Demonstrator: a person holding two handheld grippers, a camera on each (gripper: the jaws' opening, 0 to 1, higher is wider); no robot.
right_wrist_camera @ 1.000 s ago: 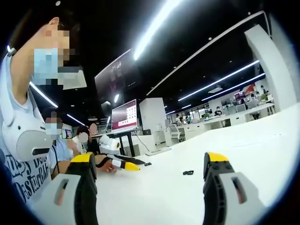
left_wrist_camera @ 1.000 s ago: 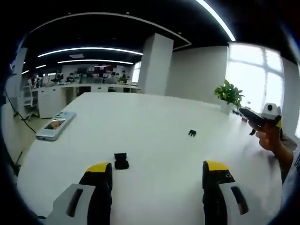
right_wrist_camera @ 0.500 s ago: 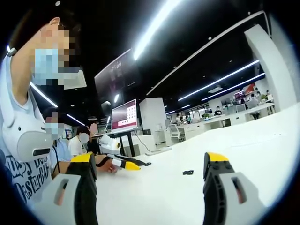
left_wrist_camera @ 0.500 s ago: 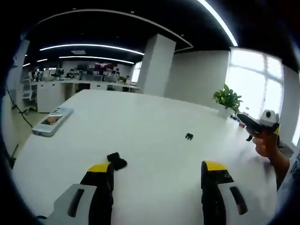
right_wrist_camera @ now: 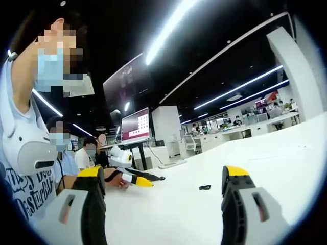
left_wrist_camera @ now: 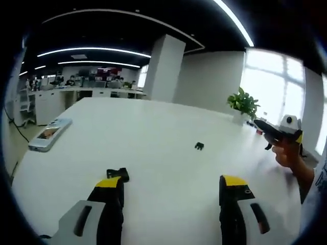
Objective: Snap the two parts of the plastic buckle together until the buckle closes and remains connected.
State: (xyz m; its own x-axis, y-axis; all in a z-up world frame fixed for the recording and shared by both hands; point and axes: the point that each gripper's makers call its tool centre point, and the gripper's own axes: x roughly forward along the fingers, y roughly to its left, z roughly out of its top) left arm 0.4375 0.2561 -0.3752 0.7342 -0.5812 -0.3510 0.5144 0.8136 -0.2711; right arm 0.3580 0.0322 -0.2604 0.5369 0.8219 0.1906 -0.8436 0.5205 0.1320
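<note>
Left gripper (left_wrist_camera: pixel 168 189) low over the white bench (left_wrist_camera: pixel 153 127), jaws wide, nothing between. Just past its left jaw tip, larger buckle part (left_wrist_camera: pixel 118 174), long axis unclear. Farther out, well apart, smaller buckle part (left_wrist_camera: pixel 199 146), too small for orientation. Right gripper (right_wrist_camera: pixel 163 184) raised, jaws wide, empty.

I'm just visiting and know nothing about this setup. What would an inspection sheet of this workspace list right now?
Surface: white table, bare for the most part.
Job's things: near buckle part by the left gripper's left jaw; far buckle part lies apart, mid-table.
Clutter: flat device near the table's edge.
Grippers: both open; right gripper holds nothing.
Cables: dark cable beyond the table's edge.
Surroundings: potted plant, pillar, office desks, seated people.
</note>
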